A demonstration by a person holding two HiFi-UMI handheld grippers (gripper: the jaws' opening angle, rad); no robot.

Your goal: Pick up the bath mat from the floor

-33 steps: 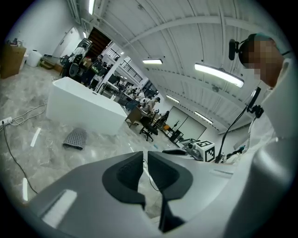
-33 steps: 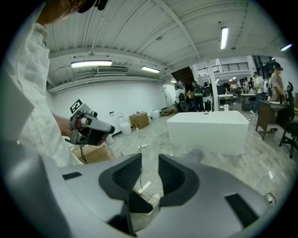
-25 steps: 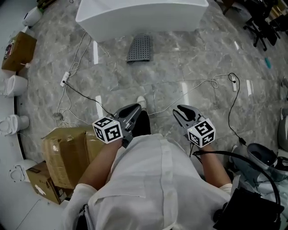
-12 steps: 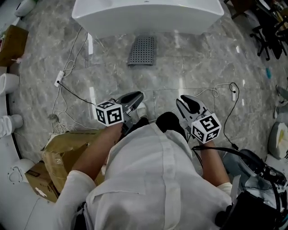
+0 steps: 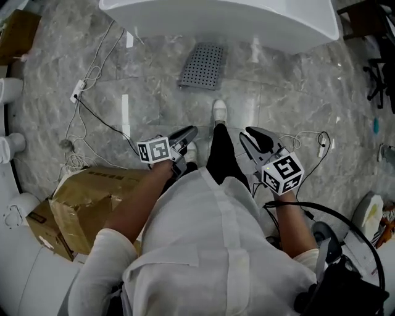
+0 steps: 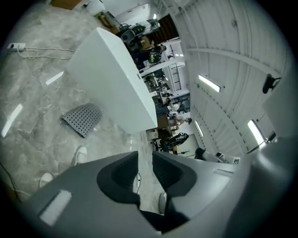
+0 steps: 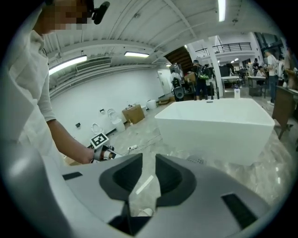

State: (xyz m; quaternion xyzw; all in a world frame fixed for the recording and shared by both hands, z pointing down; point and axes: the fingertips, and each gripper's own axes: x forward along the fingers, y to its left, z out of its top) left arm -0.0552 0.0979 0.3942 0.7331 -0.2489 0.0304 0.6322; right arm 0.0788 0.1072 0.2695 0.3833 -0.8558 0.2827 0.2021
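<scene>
The bath mat [image 5: 203, 65] is a grey perforated sheet lying curled on the marble floor just in front of the white bathtub [image 5: 216, 18]. It also shows in the left gripper view as the mat [image 6: 83, 119], and faintly in the right gripper view as the mat [image 7: 195, 160]. My left gripper [image 5: 188, 131] is held at waist height, well short of the mat; its jaws are opening with nothing between them [image 6: 145, 155]. My right gripper [image 5: 253, 134] hangs beside it, open and empty [image 7: 148, 158].
A cardboard box [image 5: 86, 200] stands at my left. White cables [image 5: 92, 117] and a power strip [image 5: 77, 91] trail over the floor on the left, another cable [image 5: 311, 139] on the right. The person's shoe [image 5: 219, 111] is stepped forward between grippers and mat.
The person has stepped toward the tub, one foot now forward. The mat and tub sit closer in view. Both grippers were carried forward with the body.
</scene>
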